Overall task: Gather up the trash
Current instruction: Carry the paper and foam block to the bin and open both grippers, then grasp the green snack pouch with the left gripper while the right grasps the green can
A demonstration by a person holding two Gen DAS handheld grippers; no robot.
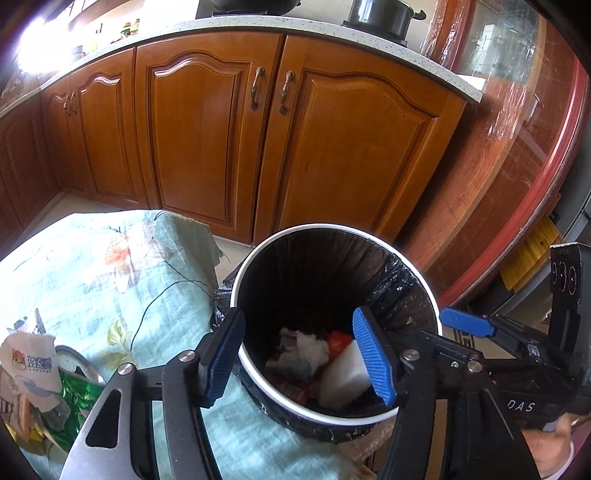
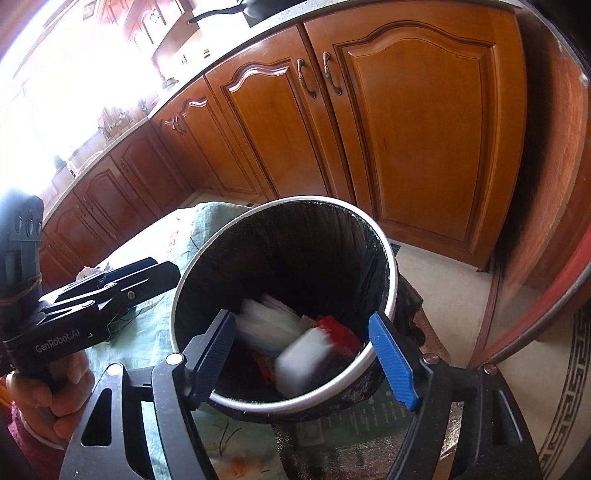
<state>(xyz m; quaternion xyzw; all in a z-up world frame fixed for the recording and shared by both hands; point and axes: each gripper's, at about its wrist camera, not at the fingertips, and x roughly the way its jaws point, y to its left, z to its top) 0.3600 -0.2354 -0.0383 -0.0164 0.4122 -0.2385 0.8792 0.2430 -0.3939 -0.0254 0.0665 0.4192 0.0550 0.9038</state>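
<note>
A round trash bin (image 1: 334, 236) with a white rim and a black bag (image 1: 402, 291) inside stands on the floor, right beside a table with a pale green flowery cloth (image 1: 110, 266). The bin touches the edge of the cloth. Down in the bin lie bits of trash: crumpled white paper (image 1: 314, 347), something red (image 1: 340, 341) and a white block (image 1: 345, 376) that looks blurry. In the right wrist view the white block (image 2: 306, 356) sits low in the bin (image 2: 284, 402), next to the red piece (image 2: 340, 334).

The left gripper (image 1: 301, 360) hangs over the bin's mouth. Its two blue fingers (image 1: 373, 360) are spread wide apart and hold nothing. One finger is outside the rim, above the cloth, and the other is above the inside of the bin.

The right gripper (image 2: 314, 360) also hangs over the bin. Its blue fingers (image 2: 393, 360) are spread wide too, with nothing between them.

More trash is on the cloth at the left: a torn paper wrapper with a cartoon cat (image 1: 31, 363) and a shiny green wrapper (image 1: 75, 397), well apart from the bin.

Behind the bin stand brown wooden cupboards (image 1: 207, 140) with curly metal handles (image 1: 284, 92). A pale counter (image 1: 236, 29) runs along the top, and a dark pot (image 1: 382, 16) sits on it. The floor (image 2: 443, 280) is a light color.
</note>
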